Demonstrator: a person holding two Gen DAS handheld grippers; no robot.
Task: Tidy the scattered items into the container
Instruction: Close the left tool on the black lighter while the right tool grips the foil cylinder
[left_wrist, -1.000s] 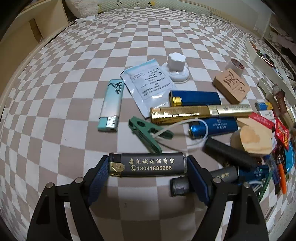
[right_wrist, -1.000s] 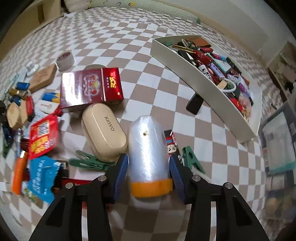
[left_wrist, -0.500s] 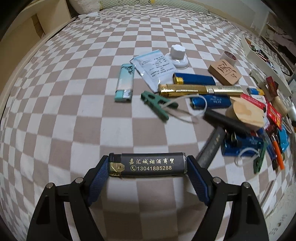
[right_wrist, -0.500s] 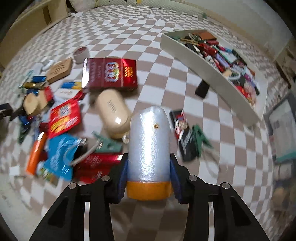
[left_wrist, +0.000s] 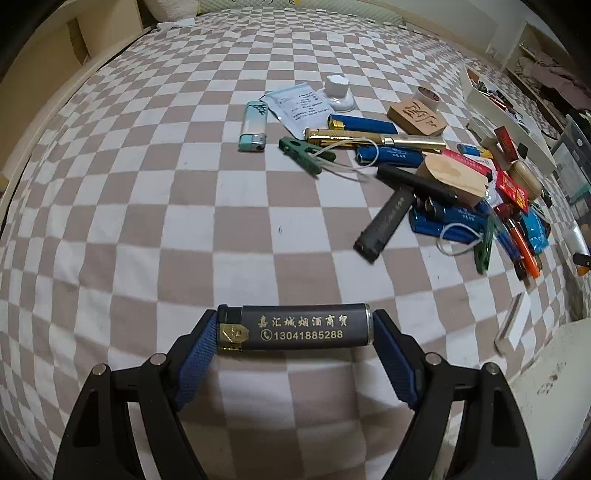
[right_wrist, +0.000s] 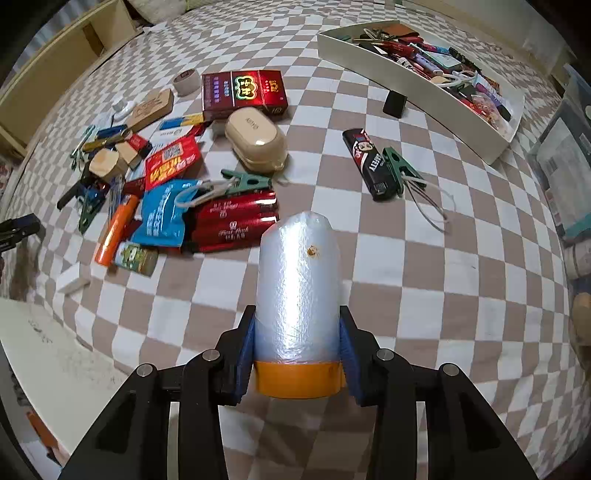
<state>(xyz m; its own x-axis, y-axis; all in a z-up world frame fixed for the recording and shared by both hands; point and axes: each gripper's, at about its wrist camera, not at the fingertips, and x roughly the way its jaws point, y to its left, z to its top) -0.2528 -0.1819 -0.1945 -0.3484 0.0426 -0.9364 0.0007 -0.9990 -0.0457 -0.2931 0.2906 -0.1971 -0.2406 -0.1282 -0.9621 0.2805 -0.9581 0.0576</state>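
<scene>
Scattered items (right_wrist: 173, 166) lie in a loose heap on the checkered bedspread (left_wrist: 184, 203), and the white container (right_wrist: 424, 88), long and already crowded with small things, sits on the same cover at the far right of the right wrist view, well apart from the heap. Both hand-held grippers point steeply down at the bed. The left hand-held gripper (left_wrist: 295, 328) has its blue-padded jaws spread wide and pressed on the two ends of a dark grey lighter (left_wrist: 293, 328), which lies crosswise between them with its gold-capped end against the left pad and its printed side up. Beyond it, clear of the gripper, rest a pale teal lighter (left_wrist: 253, 126), a green clothes peg (left_wrist: 304, 153), a gold tube (left_wrist: 373, 138) and another dark lighter (left_wrist: 386, 223) at the near edge of the heap. The right hand-held gripper (right_wrist: 297, 350) is clamped on a roll of clear plastic film (right_wrist: 299, 291) with an orange end; the roll stands lengthwise along the fingers, orange end nearest the camera, each pad against one of its sides. Past its tip lie a red cigarette pack (right_wrist: 243, 92), a beige oval case (right_wrist: 256, 138) just beside it, and a black lighter (right_wrist: 367, 162) touching a second green peg (right_wrist: 399, 166), between the roll and the container.
</scene>
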